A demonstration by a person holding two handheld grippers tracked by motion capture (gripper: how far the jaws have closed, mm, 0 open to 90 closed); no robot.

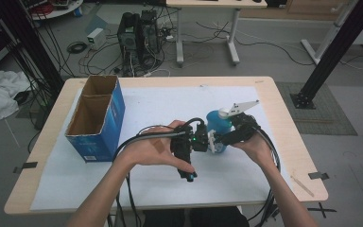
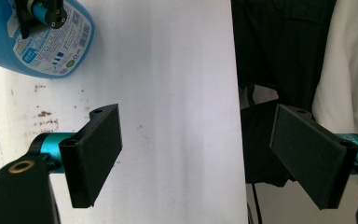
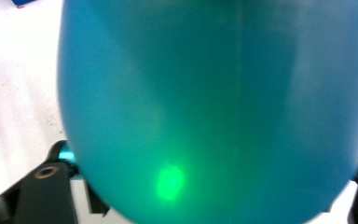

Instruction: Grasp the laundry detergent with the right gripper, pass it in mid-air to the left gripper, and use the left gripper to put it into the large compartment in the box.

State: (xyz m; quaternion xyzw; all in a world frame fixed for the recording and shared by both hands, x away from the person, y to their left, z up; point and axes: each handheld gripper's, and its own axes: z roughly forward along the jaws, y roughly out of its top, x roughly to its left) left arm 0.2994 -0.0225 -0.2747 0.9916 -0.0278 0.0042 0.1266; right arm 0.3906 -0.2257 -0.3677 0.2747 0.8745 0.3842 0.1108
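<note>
A blue plastic bottle (image 1: 216, 122) stands right of centre on the white sheet (image 1: 142, 106). My right gripper (image 1: 216, 141) has a jaw on each side of its lower body and is shut on it. In the right gripper view the bottle (image 3: 214, 93) sits close up between the jaws of the right gripper (image 3: 223, 198). My left gripper (image 1: 189, 174) is held just left of the bottle and points back toward the person. In its own view the left gripper (image 2: 196, 140) stands wide open with nothing between its pads, and the labelled bottle (image 2: 32, 51) lies at the upper left.
An open blue cardboard box (image 1: 101, 120) stands at the left of the wooden table (image 1: 283, 109). A thin wooden stick (image 1: 302, 183) lies near the table's right front corner. Cables trail from both grippers over the front edge. The person's dark clothing (image 2: 279, 51) is past the sheet's edge.
</note>
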